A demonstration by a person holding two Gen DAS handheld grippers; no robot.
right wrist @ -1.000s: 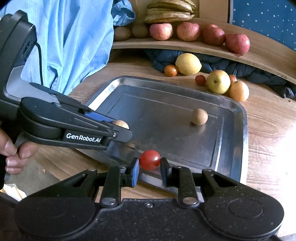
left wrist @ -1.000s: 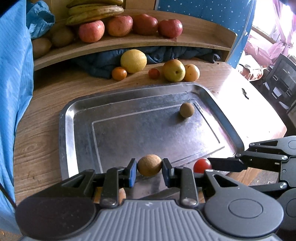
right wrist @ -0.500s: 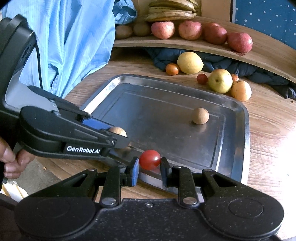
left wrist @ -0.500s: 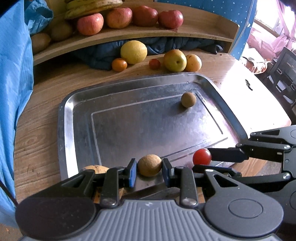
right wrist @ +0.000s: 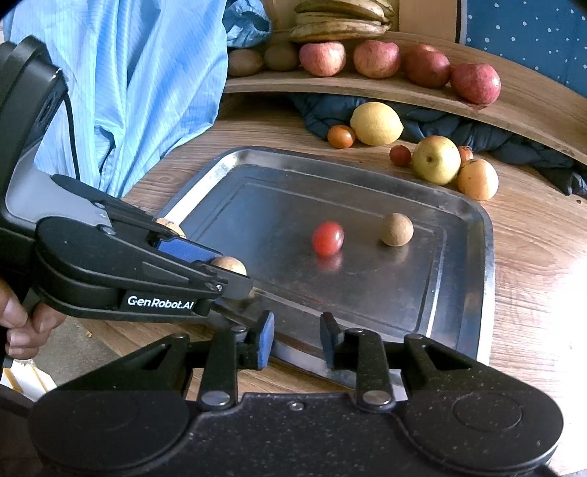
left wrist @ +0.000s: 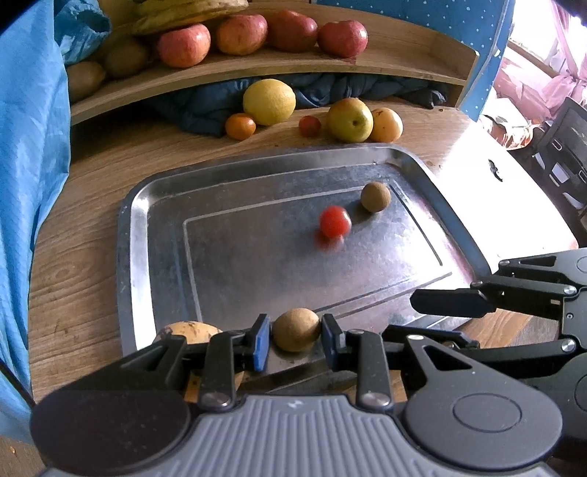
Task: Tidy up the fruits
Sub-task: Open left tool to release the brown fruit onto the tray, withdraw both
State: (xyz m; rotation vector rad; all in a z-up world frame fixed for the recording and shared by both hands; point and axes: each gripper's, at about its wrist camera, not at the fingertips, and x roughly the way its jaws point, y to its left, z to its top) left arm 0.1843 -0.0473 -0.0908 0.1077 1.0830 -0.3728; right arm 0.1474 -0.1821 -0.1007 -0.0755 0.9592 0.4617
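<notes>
The metal tray (left wrist: 128, 235) lies on the wooden table (left wrist: 73, 279), and everything here is placed against it. The left gripper (left wrist: 295, 339) hangs over the tray's near edge with its pads clenched on a small brown round fruit (left wrist: 295, 329). The right gripper (right wrist: 296, 339), also at the near edge, has its jaws opening, with nothing between them. The cherry tomato (right wrist: 327, 237) is loose on the tray floor, blurred in the left wrist view, just beside a second brown round fruit (right wrist: 396, 229) that sits toward the tray's far right corner. A tan fruit (left wrist: 189, 330) lies off the tray at its near left corner, partly hidden by the left gripper. Beyond the tray's far edge, on the table, sit a lemon (left wrist: 269, 101), a small orange fruit (left wrist: 240, 126), a small red fruit (left wrist: 309, 126), a yellow-green apple (left wrist: 349, 119) and an orange (left wrist: 386, 125). Farther behind the tray, a raised wooden shelf (left wrist: 256, 71) carries red apples (left wrist: 343, 37) and bananas (right wrist: 339, 22).
</notes>
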